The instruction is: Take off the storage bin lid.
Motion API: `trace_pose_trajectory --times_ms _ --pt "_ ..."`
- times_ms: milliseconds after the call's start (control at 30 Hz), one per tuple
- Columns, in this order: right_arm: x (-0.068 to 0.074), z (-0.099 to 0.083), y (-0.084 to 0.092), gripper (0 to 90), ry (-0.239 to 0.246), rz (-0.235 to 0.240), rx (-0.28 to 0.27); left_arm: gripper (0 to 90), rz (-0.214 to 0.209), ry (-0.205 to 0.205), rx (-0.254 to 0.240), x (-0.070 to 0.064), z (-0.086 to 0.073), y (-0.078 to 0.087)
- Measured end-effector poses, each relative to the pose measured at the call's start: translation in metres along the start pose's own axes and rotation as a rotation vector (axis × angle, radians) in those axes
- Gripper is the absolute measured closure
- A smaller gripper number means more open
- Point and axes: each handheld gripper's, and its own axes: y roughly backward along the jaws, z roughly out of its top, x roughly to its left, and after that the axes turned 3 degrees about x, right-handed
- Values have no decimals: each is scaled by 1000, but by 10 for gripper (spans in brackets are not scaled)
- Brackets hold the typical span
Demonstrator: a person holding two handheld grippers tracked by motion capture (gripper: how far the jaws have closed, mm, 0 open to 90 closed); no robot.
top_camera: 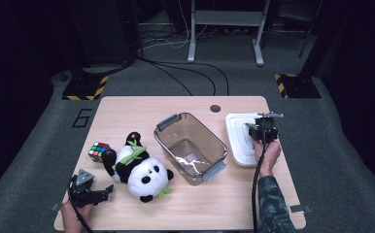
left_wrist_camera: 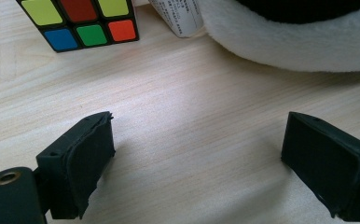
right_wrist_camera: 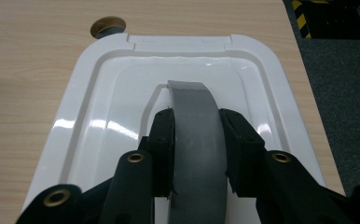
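Note:
My right gripper (right_wrist_camera: 197, 119) is shut on a grey tape roll (right_wrist_camera: 197, 140) that stands on edge between its pads, just above a white lid (right_wrist_camera: 94, 121). From above, that gripper (top_camera: 262, 130) hangs over the lid (top_camera: 239, 148) at the table's right side. My left gripper (top_camera: 94, 190) rests near the front left corner. Its jaws (left_wrist_camera: 199, 140) stand wide open over bare wood with nothing between them. Beyond them lie a colour cube (left_wrist_camera: 80, 21) and a plush panda (left_wrist_camera: 285, 42).
A clear plastic bin (top_camera: 168, 121) with grey handles stands mid-table, nothing inside it. The panda (top_camera: 142, 172) lies left of it, with the cube (top_camera: 99, 151) by its far side. A round cable hole (top_camera: 215, 108) sits near the far edge. The lid reaches close to the table's right edge.

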Motion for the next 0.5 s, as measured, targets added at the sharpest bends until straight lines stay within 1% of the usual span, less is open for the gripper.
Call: trace_pose_trajectory --times_ms 100,133,233,500 --pt "1 -4 -6 666 -9 -5 8 92 1 -2 2 0 0 0" --pt "2 -5 -9 666 -18 -10 11 91 1 -2 2 0 0 0" --pt "2 -10 -15 666 -19 -12 18 91 1 -2 2 0 0 0" --pt "3 -18 -28 665 -27 -49 29 91 1 -4 3 0 0 0"
